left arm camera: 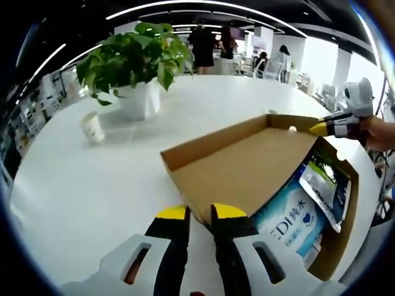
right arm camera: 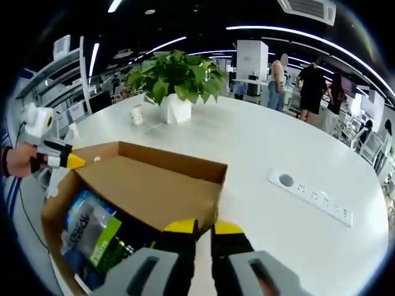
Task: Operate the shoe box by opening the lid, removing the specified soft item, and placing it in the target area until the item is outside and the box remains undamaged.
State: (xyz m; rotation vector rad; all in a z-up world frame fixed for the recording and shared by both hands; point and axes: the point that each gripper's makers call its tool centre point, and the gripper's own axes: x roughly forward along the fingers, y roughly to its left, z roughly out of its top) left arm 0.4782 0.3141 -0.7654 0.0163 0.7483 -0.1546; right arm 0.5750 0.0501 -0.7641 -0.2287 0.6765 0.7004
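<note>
A brown cardboard shoe box (left arm camera: 347,213) lies on the white table with its lid (left arm camera: 247,166) lifted partway. My left gripper (left arm camera: 200,214) is shut on the lid's near corner. At the far corner my right gripper (left arm camera: 319,128), held by a hand, pinches the lid edge. In the right gripper view the lid (right arm camera: 148,188) slopes up over the box (right arm camera: 54,213); my right gripper (right arm camera: 205,227) is shut on its corner, and the left gripper (right arm camera: 75,162) holds the far left corner. Inside lie a blue-white soft pack (left arm camera: 287,219) and a green-white pouch (right arm camera: 102,240).
A potted plant (left arm camera: 139,61) in a white pot and a paper cup (left arm camera: 92,127) stand on the round white table (left arm camera: 80,185) beyond the box. A white power strip (right arm camera: 315,194) lies to the right. People and chairs are at the far edge.
</note>
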